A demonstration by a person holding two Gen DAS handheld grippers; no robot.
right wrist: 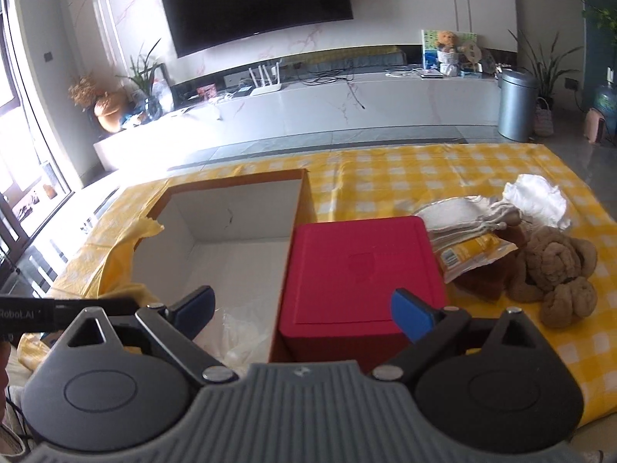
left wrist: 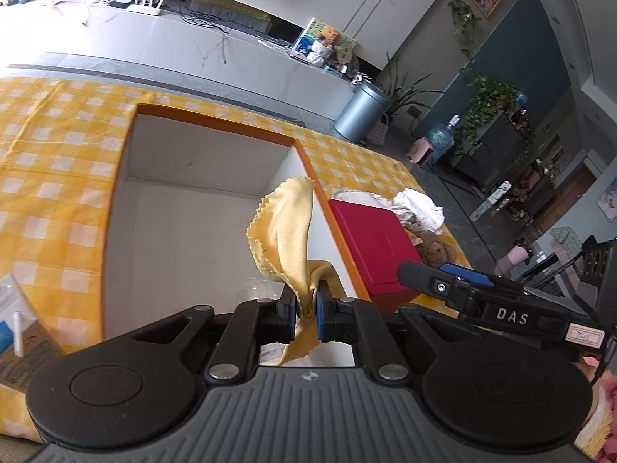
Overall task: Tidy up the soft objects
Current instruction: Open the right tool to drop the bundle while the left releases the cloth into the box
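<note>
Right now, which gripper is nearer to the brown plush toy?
Right. The right gripper hangs open over the red box, beside the brown plush toy; the left gripper holds the yellow cloth above the open box.

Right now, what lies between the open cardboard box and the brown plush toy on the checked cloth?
The closed red box, then a yellow-printed packet, best seen in the right wrist view.

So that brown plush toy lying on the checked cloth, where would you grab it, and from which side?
Probably by a limb of the brown plush toy: the one at its near end sticks out, narrow enough for two fingers. Come from above with the open right gripper, on the side away from the red box and the yellow packet that crowd its other flank.
</note>
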